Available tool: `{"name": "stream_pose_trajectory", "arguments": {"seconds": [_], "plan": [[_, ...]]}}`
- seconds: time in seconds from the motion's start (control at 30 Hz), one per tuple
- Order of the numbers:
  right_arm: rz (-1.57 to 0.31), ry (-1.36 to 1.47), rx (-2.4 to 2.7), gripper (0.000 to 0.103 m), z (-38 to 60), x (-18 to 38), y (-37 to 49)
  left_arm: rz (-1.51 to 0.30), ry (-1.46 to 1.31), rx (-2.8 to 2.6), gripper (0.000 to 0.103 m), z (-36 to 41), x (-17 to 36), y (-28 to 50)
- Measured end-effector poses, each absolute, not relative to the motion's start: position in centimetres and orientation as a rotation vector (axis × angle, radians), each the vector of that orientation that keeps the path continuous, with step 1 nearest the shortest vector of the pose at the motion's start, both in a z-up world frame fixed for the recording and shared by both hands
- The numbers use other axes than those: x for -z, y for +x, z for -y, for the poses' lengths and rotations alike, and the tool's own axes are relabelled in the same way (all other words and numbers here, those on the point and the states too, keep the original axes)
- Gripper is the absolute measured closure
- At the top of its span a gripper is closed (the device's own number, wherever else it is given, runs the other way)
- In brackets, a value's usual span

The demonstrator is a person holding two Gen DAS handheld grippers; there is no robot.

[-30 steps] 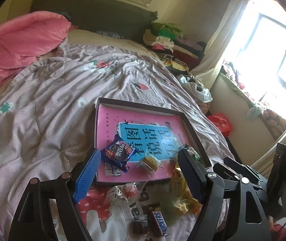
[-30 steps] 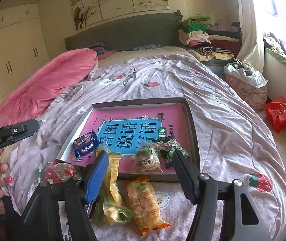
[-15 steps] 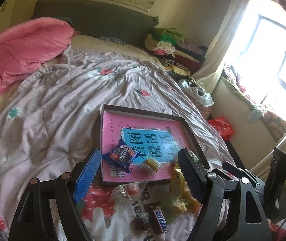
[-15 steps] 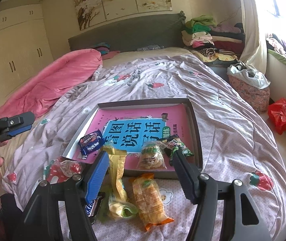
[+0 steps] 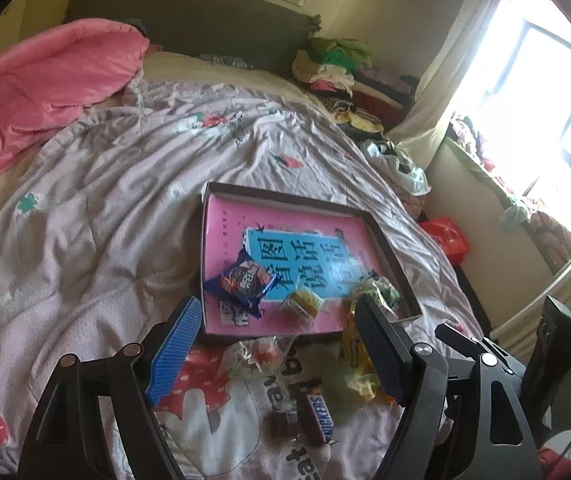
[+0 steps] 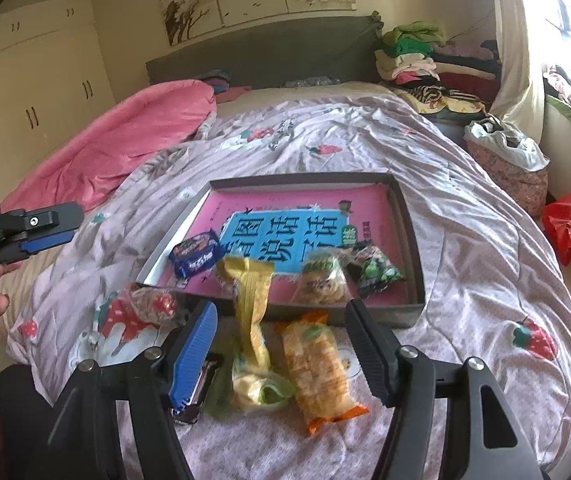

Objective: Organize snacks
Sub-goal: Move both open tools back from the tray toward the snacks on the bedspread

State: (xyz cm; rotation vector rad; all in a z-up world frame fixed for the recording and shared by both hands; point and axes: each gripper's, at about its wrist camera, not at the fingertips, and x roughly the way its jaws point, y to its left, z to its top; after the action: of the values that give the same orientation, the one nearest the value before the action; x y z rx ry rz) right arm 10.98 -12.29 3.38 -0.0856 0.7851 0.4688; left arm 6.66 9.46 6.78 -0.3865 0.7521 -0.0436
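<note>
Orange snack pack (image 6: 321,364) lengthwise toward tray (image 6: 413,240), apparently flat.

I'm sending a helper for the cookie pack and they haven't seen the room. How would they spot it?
Find the shallow box with the pink book on the bed. The cookie pack lies in its near left corner. It is the only dark blue wrapper; the other packets in the box are clear or green.
</note>
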Motion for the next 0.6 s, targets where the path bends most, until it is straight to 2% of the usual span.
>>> {"name": "stream_pose_trajectory", "arguments": {"seconds": [0.6], "plan": [[-0.844, -0.118, -0.516, 0.037, 11.0, -1.1, 9.3, -0.849, -0.345, 0.043, 0.023, -8.4, -4.2, 5.9]]}}
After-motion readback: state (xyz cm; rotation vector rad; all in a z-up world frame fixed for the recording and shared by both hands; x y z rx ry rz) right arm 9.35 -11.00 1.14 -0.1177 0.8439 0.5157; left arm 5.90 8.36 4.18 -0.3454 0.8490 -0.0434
